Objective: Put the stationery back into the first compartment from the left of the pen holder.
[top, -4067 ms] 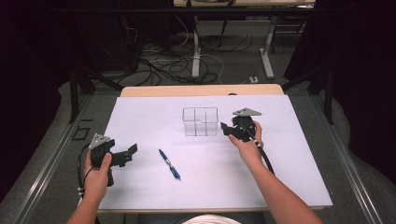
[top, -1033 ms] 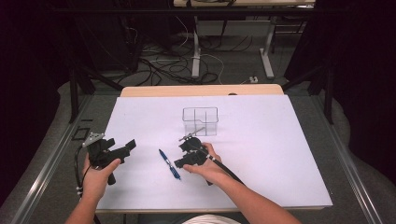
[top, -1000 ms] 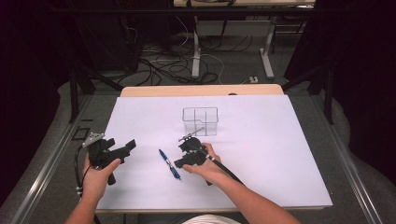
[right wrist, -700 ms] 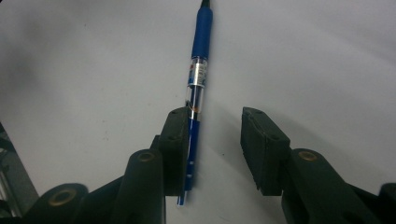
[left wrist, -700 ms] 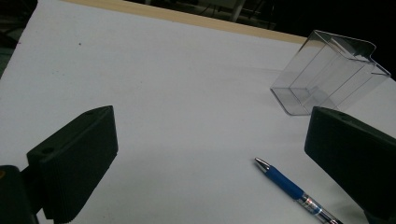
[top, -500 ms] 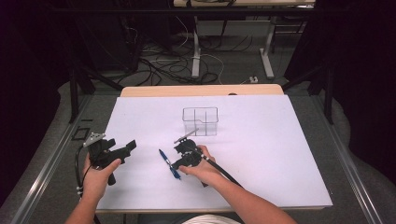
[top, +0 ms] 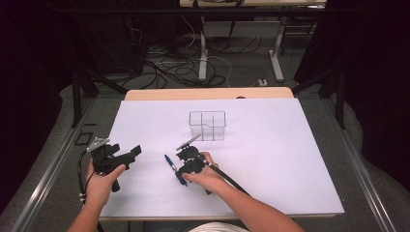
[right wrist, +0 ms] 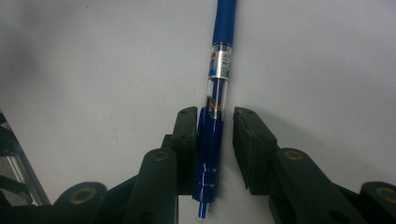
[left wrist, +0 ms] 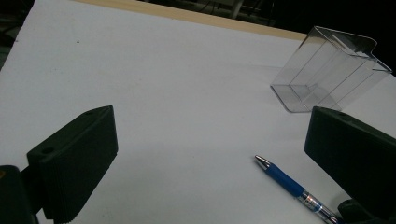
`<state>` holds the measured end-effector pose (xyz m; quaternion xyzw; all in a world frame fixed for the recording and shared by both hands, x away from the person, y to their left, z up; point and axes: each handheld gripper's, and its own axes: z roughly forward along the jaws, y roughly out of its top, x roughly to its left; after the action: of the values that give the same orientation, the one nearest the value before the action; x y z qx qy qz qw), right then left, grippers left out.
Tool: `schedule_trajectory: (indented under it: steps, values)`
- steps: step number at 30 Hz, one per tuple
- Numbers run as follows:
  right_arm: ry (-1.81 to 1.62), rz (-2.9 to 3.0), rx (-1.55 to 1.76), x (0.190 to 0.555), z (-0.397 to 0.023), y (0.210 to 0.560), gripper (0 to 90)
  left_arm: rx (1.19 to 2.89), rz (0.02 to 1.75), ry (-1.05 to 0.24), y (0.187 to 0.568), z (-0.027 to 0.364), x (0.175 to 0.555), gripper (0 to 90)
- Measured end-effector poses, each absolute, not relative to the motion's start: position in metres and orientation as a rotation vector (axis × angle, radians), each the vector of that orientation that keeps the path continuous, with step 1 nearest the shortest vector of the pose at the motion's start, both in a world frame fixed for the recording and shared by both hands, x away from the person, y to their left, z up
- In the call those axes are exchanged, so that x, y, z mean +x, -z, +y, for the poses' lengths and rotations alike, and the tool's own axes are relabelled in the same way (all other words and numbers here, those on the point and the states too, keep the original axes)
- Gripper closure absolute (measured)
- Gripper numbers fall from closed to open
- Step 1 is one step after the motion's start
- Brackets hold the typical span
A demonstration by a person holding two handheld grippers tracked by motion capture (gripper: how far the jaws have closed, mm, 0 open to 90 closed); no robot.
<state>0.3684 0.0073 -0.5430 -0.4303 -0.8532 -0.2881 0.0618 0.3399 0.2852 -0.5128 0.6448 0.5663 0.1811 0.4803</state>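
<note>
Right tongs (right wrist: 212, 154) are down on the counter (top: 290, 159) with the blue pen (right wrist: 215, 93) between their jaws. They are not yet clenched: the left jaw touches the barrel, while a small gap remains at the right jaw. The pen lies flat, and its long axis runs straight away from these tongs, so the jaws stand across its rear end, near the clicker. I judge that closing them will take the pen near its back end, so the front part may hang down when lifted.

The pen lies near the counter's near edge, somewhat left of the middle. Left tongs (top: 126, 155) are released, jaws wide apart, held above the counter close to its left edge. A clear plastic organizer (top: 208, 125) with compartments stands farther toward the far edge, well apart from the pen. Nothing stands between them.
</note>
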Motion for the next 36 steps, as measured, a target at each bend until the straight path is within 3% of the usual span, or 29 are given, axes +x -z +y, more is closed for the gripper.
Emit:
schedule_trajectory:
  steps: [24,36]
  values:
    - [0.834,-2.492,-1.372,0.3726,0.0067,0.5444,79.8,1.585,1.377,-0.445,0.5132,0.2852,0.3401,2.6]
    - [0.819,-2.501,-1.364,0.3710,0.0048,0.5434,80.0,1.580,1.376,-0.441,0.5139,0.2842,0.3405,2.9]
